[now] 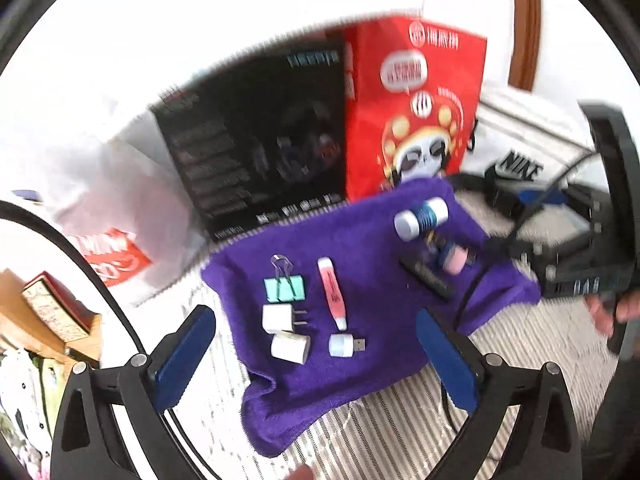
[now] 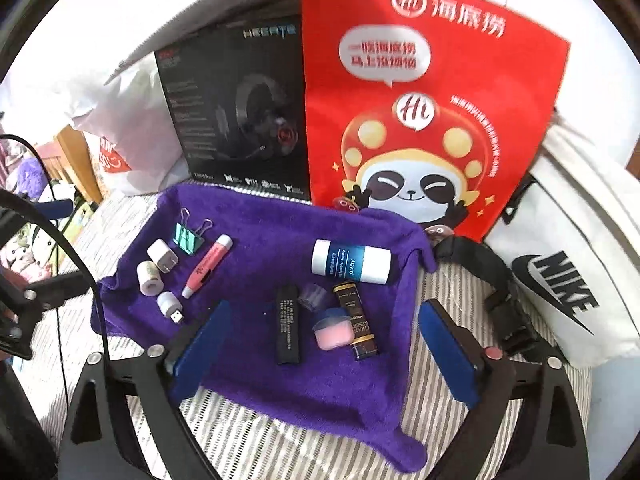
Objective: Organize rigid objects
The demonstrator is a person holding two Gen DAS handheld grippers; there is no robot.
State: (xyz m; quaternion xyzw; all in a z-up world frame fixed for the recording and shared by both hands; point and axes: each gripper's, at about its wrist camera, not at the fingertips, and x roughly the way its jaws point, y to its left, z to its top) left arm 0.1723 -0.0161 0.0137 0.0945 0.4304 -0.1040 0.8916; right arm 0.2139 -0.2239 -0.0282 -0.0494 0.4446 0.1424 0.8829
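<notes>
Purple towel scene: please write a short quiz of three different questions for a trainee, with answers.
1. True or false: the white-capped bottle stands upright on the purple towel.
2. Which lies nearest the green binder clip? A. white plug adapter B. pink jar C. black stick
3. Fill in: both the left tool and the right tool are ____ and hold nothing.

Key: 1 false, it lies on its side; 2 A; 3 open.
</notes>
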